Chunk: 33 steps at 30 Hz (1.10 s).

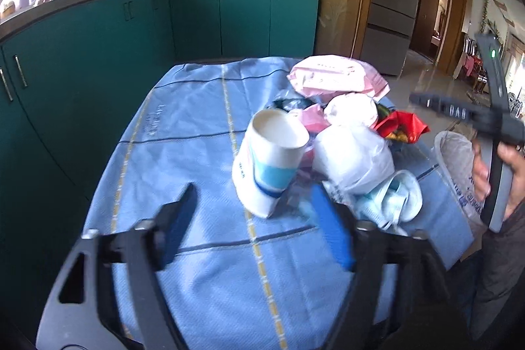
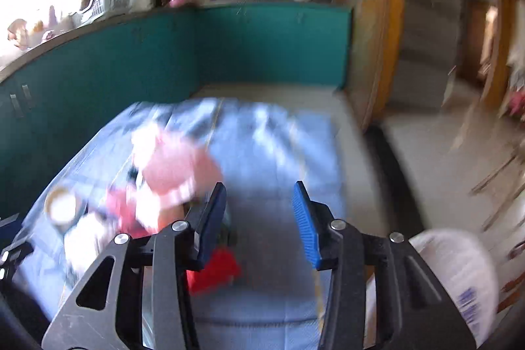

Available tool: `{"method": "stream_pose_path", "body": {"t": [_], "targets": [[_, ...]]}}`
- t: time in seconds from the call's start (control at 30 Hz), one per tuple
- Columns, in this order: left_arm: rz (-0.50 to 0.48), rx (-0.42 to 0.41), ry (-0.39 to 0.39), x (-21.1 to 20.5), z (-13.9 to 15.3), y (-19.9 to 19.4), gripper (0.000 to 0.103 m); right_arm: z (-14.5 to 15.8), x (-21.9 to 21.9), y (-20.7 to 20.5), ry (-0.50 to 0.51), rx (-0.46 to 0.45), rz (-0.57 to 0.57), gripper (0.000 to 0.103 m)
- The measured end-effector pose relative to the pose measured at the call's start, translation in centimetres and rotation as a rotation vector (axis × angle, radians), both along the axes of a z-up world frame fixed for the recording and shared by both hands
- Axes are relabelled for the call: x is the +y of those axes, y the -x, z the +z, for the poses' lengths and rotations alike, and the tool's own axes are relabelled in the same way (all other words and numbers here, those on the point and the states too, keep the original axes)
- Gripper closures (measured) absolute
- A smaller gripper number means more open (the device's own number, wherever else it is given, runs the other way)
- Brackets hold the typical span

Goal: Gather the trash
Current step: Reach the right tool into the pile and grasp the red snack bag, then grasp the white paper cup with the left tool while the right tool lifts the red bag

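Observation:
On the blue tablecloth (image 1: 183,127) lies a heap of trash: a tilted white paper cup (image 1: 269,166) with a blue band, a crumpled white plastic bag (image 1: 354,159), a pink packet (image 1: 334,77), a red wrapper (image 1: 400,123) and a pale blue mask (image 1: 393,195). My left gripper (image 1: 252,191) is open, its fingertips either side of the cup's base without pressing it. The blurred right wrist view shows my right gripper (image 2: 260,186) open over bare cloth, with nothing between its pads. The pink packet (image 2: 174,166) and red wrapper (image 2: 213,268) lie to its left.
A white trash bag (image 1: 456,159) hangs at the table's right edge, near the hand holding the right gripper; the same trash bag (image 2: 459,277) shows in the right wrist view. Green kitchen cabinets (image 1: 82,61) run behind and to the left. A doorway and fridge (image 1: 393,5) are at the back right.

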<state>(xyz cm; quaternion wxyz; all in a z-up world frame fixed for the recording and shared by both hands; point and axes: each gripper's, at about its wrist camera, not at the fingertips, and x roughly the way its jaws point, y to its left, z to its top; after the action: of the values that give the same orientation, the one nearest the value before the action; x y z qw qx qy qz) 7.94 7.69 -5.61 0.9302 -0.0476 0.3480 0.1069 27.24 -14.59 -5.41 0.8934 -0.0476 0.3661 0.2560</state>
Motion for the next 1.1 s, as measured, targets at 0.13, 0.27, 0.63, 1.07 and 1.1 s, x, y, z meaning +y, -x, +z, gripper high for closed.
{"method": "stream_pose_path", "body": {"t": [0.13,0.27,0.63,1.07,1.1], "targets": [[0.000,-0.021,0.001,-1.1,0.1,-2.2,0.020,0.8,-0.9,1.9,-0.125,0.002,0.115,0.040],[0.019,-0.012,-0.014,-1.3,0.0,-3.9,0.015,1.1,1.0,4.2,-0.087,-0.042,0.241,0.025],[0.041,0.057,0.033,-0.7,-1.6,-7.3,0.009,-1.3,4.4,5.0,0.053,-0.021,0.294,0.045],[0.058,0.024,0.096,1.4,-1.2,-5.4,0.053,1.7,0.7,4.6,-0.124,-0.077,0.265,0.045],[0.062,0.010,0.097,1.5,-0.8,-5.1,0.053,1.9,0.4,4.4,-0.129,-0.087,0.245,0.045]]}}
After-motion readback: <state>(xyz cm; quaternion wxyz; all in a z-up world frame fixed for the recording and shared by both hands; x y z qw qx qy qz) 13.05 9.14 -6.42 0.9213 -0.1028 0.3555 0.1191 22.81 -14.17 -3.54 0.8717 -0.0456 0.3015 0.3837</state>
